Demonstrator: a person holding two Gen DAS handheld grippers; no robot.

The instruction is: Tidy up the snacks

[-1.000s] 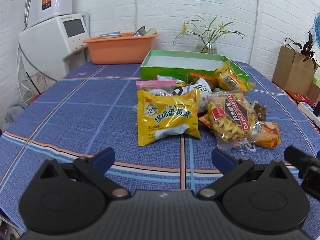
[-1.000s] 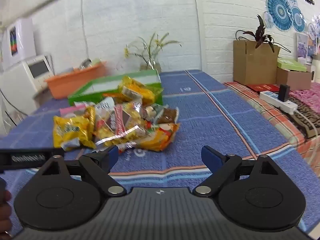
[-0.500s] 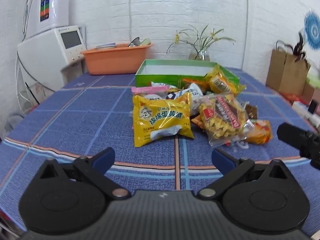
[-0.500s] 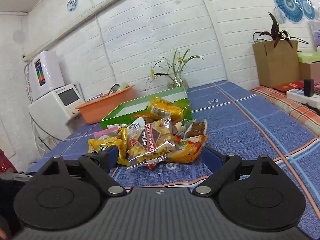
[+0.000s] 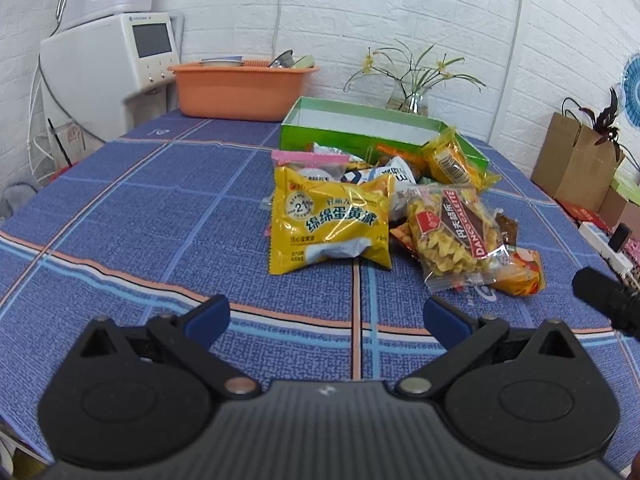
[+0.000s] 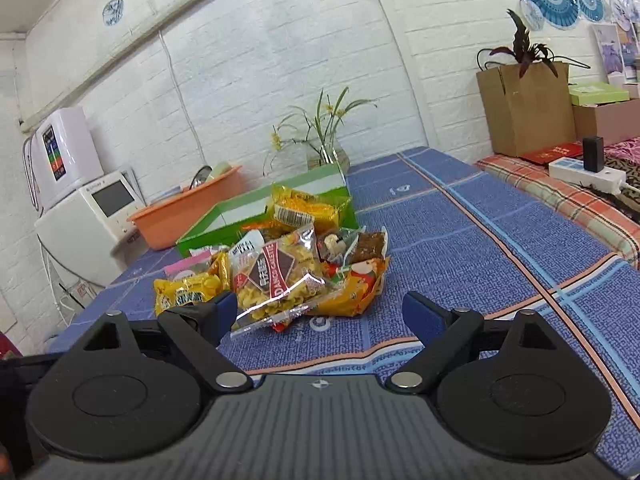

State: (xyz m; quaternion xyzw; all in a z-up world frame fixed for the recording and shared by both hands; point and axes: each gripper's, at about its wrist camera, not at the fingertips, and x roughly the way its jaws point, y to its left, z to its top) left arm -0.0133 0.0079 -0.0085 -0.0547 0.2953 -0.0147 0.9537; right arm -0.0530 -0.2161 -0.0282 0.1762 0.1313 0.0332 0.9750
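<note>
The tablecloth (image 5: 140, 216) is woven cloth, matt and finely textured. On it, the yellow snack packet (image 5: 330, 224) is glossy plastic film that catches the light, and just beside that packet the clear packet (image 5: 454, 236) is shiny, crinkled, see-through film. Behind the yellow snack packet, the green box (image 5: 344, 136) looks like smooth card with a matt white inside. Further behind it, the orange basin (image 5: 240, 90) is smooth plastic. The left gripper (image 5: 326, 316) has matt black plastic with 2 bright metal pins.
</note>
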